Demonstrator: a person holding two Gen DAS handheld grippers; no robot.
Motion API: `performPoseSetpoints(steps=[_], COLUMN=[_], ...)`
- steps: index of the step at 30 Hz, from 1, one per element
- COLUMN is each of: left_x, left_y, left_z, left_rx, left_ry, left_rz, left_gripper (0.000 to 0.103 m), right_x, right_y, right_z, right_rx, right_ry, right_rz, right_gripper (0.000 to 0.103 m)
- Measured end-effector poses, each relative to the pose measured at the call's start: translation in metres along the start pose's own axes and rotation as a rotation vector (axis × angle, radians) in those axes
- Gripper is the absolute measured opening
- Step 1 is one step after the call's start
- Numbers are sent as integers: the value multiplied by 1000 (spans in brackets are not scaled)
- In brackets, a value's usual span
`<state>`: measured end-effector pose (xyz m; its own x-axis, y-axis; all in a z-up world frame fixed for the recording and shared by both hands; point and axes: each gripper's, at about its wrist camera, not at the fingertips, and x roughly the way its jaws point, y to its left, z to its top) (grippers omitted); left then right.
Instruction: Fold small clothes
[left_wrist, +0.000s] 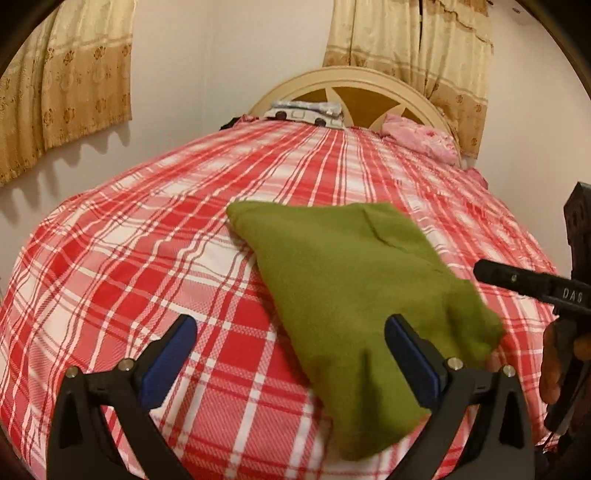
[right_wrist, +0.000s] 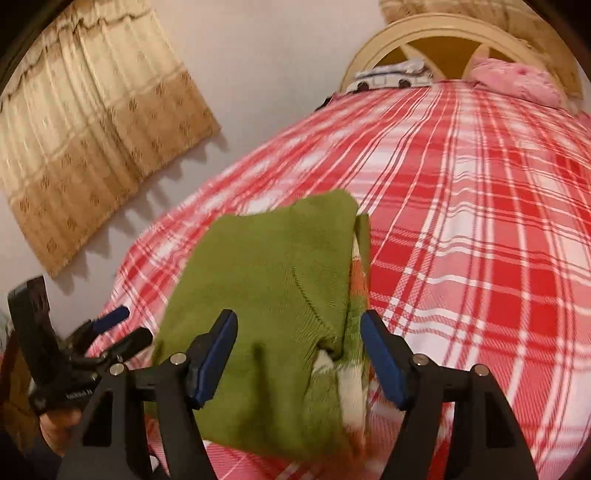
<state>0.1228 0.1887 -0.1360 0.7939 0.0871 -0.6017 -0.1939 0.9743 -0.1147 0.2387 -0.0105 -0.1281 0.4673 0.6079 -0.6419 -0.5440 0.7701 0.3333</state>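
A folded olive-green knit garment (left_wrist: 343, 273) lies on the red-and-white plaid bedspread (left_wrist: 129, 258). My left gripper (left_wrist: 291, 332) is open, its right finger (left_wrist: 410, 354) over the garment's near corner, its left finger over bare sheet. In the right wrist view the garment (right_wrist: 266, 266) lies between the open fingers of my right gripper (right_wrist: 299, 332), with white and red patterned fabric (right_wrist: 354, 369) showing at its right edge. Neither gripper holds anything. The right gripper's body shows at the right edge of the left wrist view (left_wrist: 532, 284).
A cream headboard (left_wrist: 354, 79) stands at the far end of the bed, with a pink pillow (left_wrist: 421, 138) and a patterned folded item (left_wrist: 306, 112) below it. Beige curtains (left_wrist: 70, 81) hang on the wall to the left. The left gripper (right_wrist: 74, 350) shows at the lower left of the right wrist view.
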Motion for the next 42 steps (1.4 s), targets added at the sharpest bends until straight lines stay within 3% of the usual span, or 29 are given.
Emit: performPoseSetpoints(steps=[9, 12, 42], left_x=[-44, -54, -72], left_y=[-18, -18, -24], left_z=[15, 19, 22], left_rx=[31, 26, 16], left_ry=[-122, -149, -195], left_rz=[-43, -55, -63], left_gripper=[103, 103, 103], right_x=[-60, -74, -103], right_y=[47, 60, 79], right_z=[-7, -6, -18], right_rx=[-124, -147, -156], right_ry=[-153, -197, -256], right_rz=[-141, -151, -166], right_gripper=[70, 70, 70])
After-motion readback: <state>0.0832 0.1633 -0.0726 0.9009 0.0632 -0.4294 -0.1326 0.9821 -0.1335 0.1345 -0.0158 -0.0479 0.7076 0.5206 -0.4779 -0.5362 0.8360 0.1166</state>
